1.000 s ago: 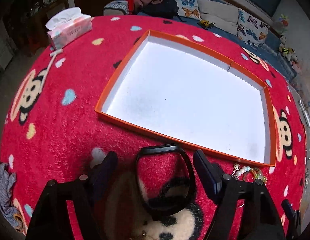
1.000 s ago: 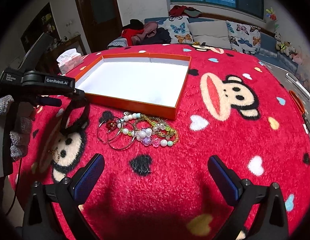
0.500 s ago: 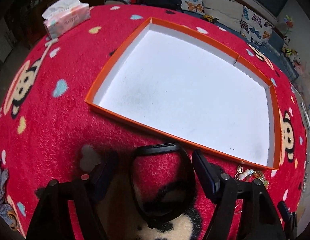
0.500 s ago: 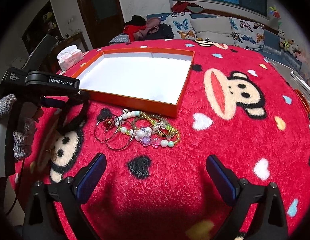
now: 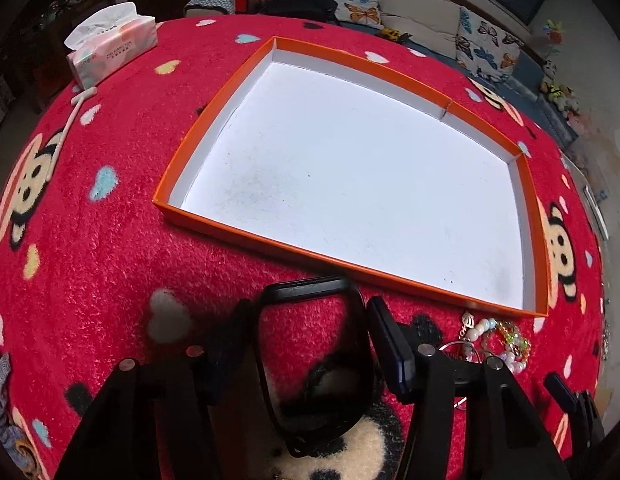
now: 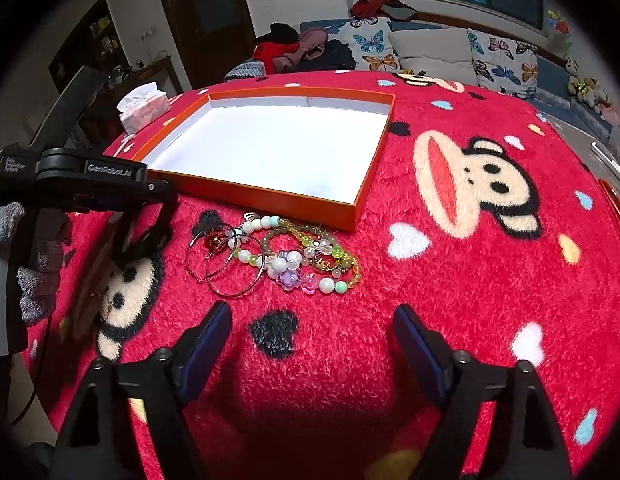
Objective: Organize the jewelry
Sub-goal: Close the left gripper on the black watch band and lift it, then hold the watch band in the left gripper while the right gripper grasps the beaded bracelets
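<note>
My left gripper is shut on a black band bracelet and holds it just above the red blanket, close to the near wall of the orange tray. The tray's white inside holds nothing. In the right wrist view the left gripper with the black bracelet is at the left, in front of the tray. My right gripper is open and empty, just short of a pile of bead bracelets and two thin silver hoops.
A tissue pack lies at the far left of the red monkey-print blanket. A sofa with butterfly cushions stands behind. Part of the bead pile shows right of my left gripper.
My left gripper has carried the black bracelet forward, closer to the tray's near wall. My right gripper has moved a little toward the bead pile.
</note>
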{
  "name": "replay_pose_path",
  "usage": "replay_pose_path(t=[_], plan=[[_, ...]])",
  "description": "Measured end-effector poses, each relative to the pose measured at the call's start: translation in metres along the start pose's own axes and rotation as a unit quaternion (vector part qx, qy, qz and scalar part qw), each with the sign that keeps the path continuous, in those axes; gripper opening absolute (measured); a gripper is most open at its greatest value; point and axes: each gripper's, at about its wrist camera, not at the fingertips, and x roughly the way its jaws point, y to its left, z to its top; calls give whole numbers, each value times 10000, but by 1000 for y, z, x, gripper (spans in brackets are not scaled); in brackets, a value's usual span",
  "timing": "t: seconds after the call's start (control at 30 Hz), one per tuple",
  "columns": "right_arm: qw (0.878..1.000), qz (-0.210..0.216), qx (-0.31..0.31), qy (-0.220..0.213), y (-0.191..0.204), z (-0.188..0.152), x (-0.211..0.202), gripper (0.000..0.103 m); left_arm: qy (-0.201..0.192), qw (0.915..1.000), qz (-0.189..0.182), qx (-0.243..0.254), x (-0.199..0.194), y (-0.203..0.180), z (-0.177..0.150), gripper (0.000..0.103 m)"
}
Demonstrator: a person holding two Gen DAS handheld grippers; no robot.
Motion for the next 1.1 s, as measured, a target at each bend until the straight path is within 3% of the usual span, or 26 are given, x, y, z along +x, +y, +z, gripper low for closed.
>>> replay_pose_path(t=[0.43, 0.83, 1.1], plan=[[9997, -34, 222, 66, -14, 9, 8, 40, -12, 9996, -190, 227, -7, 6, -11, 59], [9997, 80, 233, 23, -14, 11, 7, 30, -17, 9994, -208, 267, -7, 10, -13, 59], [9990, 292, -335, -22, 8, 14, 10, 29, -29, 9993, -195, 315, -7, 10, -13, 59]])
